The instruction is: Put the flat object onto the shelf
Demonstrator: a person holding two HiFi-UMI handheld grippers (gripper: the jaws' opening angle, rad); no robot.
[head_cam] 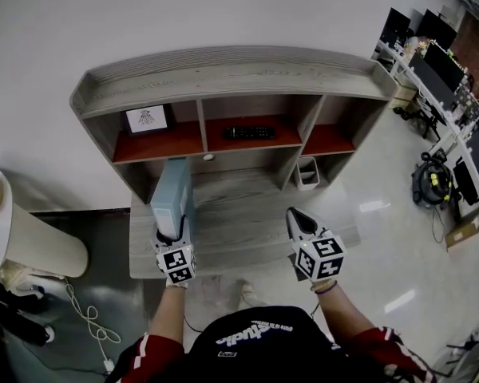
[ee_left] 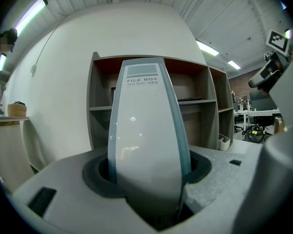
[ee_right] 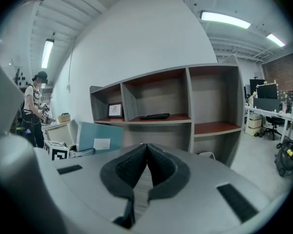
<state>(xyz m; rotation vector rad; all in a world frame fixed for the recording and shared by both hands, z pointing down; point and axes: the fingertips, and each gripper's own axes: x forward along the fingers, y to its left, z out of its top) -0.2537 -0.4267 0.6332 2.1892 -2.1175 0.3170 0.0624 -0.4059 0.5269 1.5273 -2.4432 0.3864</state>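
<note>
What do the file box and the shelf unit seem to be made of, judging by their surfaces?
The file box is probably plastic: pale blue-grey, smooth and slightly glossy, with small light spots reflecting on its spine. The shelf unit looks like matt grey board with streaky wood grain. It is likely laminate rather than solid wood, but the look leaves this open. Its shelf boards are plain reddish brown.

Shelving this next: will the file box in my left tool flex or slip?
Probably stiff: the file box juts straight, unsagging, from the left tool. Held by one end, it may lever downward. Its glossy spine could slip.
</note>
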